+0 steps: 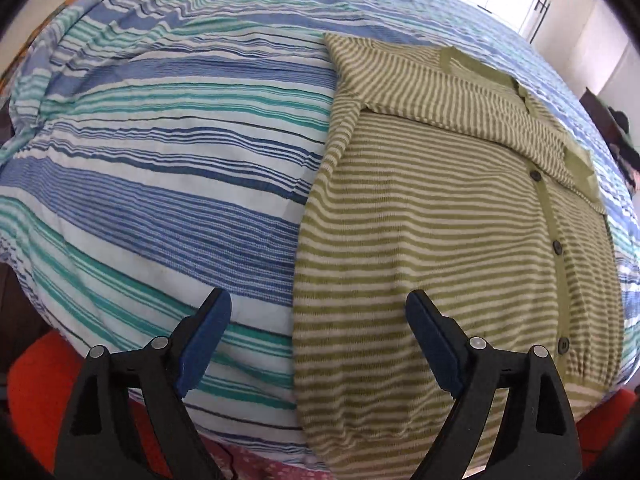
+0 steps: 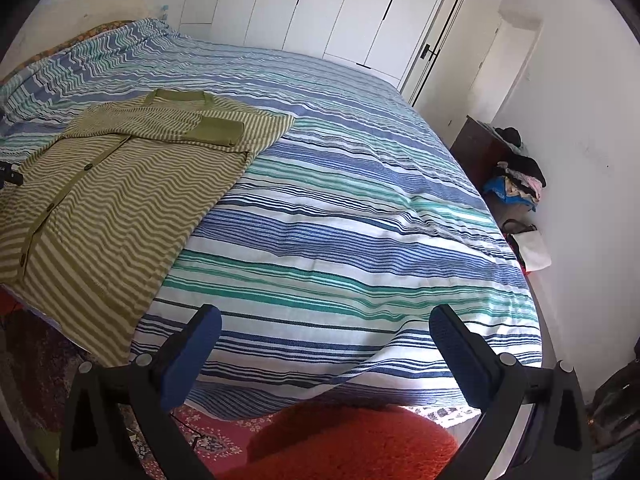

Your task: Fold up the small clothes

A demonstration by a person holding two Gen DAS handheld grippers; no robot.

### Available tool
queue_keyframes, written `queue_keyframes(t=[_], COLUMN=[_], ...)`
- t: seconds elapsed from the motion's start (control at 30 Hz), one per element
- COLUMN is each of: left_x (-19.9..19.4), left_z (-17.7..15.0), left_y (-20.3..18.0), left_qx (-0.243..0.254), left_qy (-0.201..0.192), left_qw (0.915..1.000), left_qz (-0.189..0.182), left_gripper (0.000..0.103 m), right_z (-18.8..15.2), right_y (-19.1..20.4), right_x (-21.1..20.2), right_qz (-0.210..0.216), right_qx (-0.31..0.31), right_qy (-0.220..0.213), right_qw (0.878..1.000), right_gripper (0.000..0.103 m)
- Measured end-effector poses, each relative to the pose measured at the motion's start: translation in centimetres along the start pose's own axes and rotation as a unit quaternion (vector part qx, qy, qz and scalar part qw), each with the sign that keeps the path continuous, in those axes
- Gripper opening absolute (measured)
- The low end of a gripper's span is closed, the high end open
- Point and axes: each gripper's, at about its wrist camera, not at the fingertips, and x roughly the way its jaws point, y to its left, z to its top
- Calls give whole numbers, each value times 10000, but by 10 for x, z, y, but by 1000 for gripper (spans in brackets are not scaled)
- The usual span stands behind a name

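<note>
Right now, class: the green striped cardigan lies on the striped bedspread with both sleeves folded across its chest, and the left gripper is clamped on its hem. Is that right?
Not quite. The left gripper is open, holding nothing, as the left wrist view shows. The cardigan does lie on the bedspread, sleeves folded across.

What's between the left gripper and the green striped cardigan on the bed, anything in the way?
Nothing visible. The left gripper is open and empty over the near edge of the cardigan, which lies flat on the striped bedspread with only its own sleeves folded over it.
</note>
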Motion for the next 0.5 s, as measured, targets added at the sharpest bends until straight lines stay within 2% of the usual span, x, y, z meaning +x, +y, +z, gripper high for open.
queue_keyframes(t=[0.07,0.13,0.2,0.33,0.5], left_x=[-6,-9,-11,-26,-27], left_z=[-16,-30,-34,-35,-37], left_y=[5,2,-2,-7,-15], left_qx=[-94,15,235,426,671], left_qy=[-130,-217,-293,-725,-692], left_qw=[9999,9996,9990,9961,9948], left_qz=[52,184,252,254,317], left_gripper=[90,90,90,91,92], right_z=[1,2,3,4,3], right_y=[3,5,7,16,30], right_x=[0,0,0,2,0], right_qz=[-15,-15,4,37,-68], right_qx=[-10,-12,-34,-182,-465], right_qy=[0,-1,2,62,28], right_qw=[10000,10000,10000,9998,9989], right_gripper=[103,103,103,103,103])
